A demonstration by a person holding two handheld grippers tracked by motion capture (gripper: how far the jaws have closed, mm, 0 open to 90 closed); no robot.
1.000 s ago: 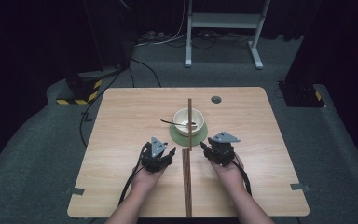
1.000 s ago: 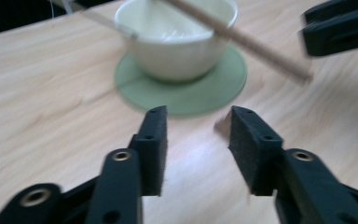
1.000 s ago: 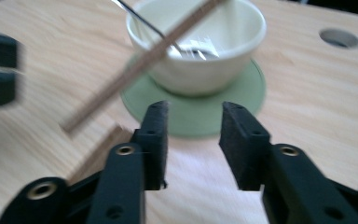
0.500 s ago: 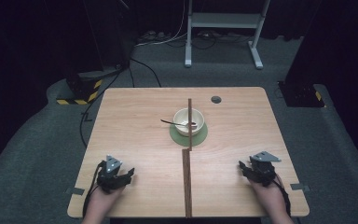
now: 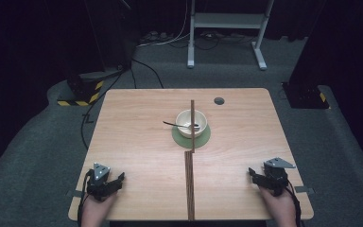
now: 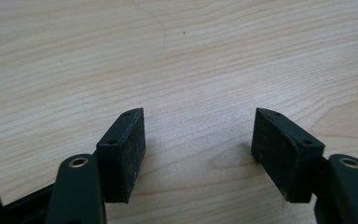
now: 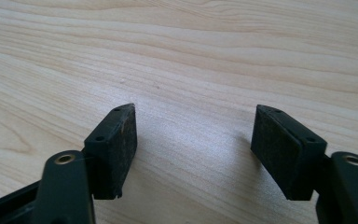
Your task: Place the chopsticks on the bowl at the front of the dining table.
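Pale wood grain runs across the table on which a person's two hands rest at the near edge, at the bottom of the high view, well apart from each other. At lower left, the left gripper sits on the board over its hand, grey three-cornered plate uppermost, jaws pointing toward the right of the frame; at lower right, the right gripper lies over its hand, jaws pointing left, so the two tools face each other across the board. Both forearms enter from the bottom edge, wrists low. Each pair of jaws has just been opening and now stands spread wide with nothing but bare wood between them, as the left gripper view and the right gripper view both show (the black pads hang just over the surface, casting soft shadows). Between the hands, a dark wooden strip runs up the middle of the frame from the near edge. Beyond it, at centre frame, a white bowl stands on a green mat, with a dark-handled spoon lying in it and a brown stick resting across its rim. A small round hole marks the tabletop above right of the bowl.
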